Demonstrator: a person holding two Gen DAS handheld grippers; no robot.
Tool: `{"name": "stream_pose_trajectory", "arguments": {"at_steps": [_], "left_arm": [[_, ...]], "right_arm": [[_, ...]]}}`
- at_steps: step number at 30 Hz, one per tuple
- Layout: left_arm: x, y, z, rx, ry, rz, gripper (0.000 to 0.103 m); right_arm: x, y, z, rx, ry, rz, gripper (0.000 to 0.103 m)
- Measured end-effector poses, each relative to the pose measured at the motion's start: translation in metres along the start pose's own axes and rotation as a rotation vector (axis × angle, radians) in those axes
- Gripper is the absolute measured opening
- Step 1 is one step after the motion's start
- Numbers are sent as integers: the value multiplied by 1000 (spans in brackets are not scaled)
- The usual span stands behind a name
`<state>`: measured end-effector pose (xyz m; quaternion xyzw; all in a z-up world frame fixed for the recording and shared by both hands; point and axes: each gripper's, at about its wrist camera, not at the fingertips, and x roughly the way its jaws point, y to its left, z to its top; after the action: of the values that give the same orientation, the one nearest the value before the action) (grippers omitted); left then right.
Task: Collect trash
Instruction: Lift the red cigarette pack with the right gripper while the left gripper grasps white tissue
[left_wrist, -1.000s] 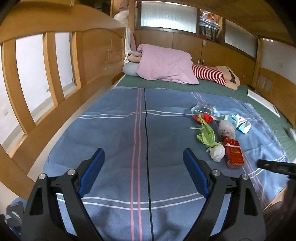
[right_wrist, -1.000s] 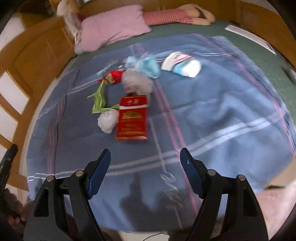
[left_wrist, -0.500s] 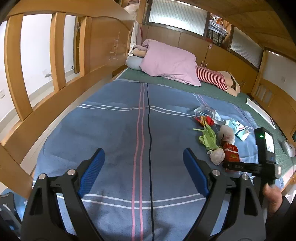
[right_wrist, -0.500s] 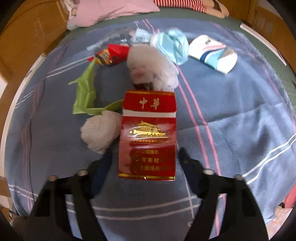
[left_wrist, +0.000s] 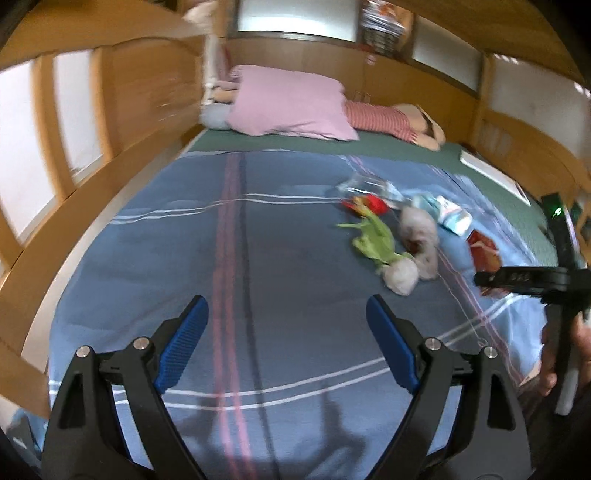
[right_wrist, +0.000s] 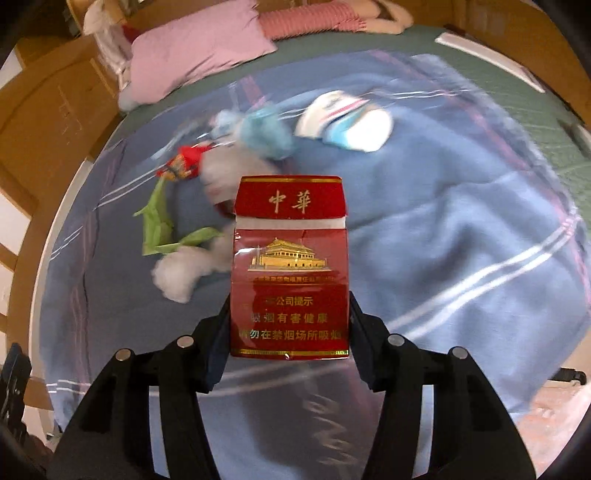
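Observation:
My right gripper (right_wrist: 289, 314) is shut on a red cigarette pack (right_wrist: 290, 266) and holds it above the blue blanket (right_wrist: 461, 221). The pack also shows in the left wrist view (left_wrist: 484, 254), at the far right behind the right gripper's body. Trash lies on the blanket: a white tissue ball (right_wrist: 177, 277), a green wrapper (right_wrist: 159, 229), a red wrapper (right_wrist: 188, 164), a light blue crumpled piece (right_wrist: 266, 133) and a white and blue packet (right_wrist: 347, 123). My left gripper (left_wrist: 288, 343) is open and empty, low over the blanket's near left part.
A pink pillow (left_wrist: 291, 103) and a striped doll (left_wrist: 391, 122) lie at the head of the bed. A wooden rail (left_wrist: 55, 155) runs along the left side. A white flat item (left_wrist: 491, 173) lies on the green sheet at the right.
My right gripper has closed on the red cigarette pack and lifted it off the blanket. The left gripper has swung a little to the right, still open.

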<state>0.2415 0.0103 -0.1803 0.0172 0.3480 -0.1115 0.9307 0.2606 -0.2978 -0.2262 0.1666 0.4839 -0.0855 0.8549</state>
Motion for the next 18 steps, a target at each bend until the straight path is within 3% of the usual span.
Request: {"name": "stream_pose_trajectory", "arguments": {"at_steps": [3,10,12,18], "left_arm": [[20,-35,6,17,30,-77,87],[88,-104,14,53,95,-145,87],[110,-113,17,45,117,-144,87],[165,-120,18,5,208,-123,72]], "right_arm": [[-15,-27,-6,36,-30,-12,56],[-28,-56,-10,122,-74,75,56],[-29,-64,-9,146,-64,118,56],[-26,-73,-6,182,-50,178,56]]}}
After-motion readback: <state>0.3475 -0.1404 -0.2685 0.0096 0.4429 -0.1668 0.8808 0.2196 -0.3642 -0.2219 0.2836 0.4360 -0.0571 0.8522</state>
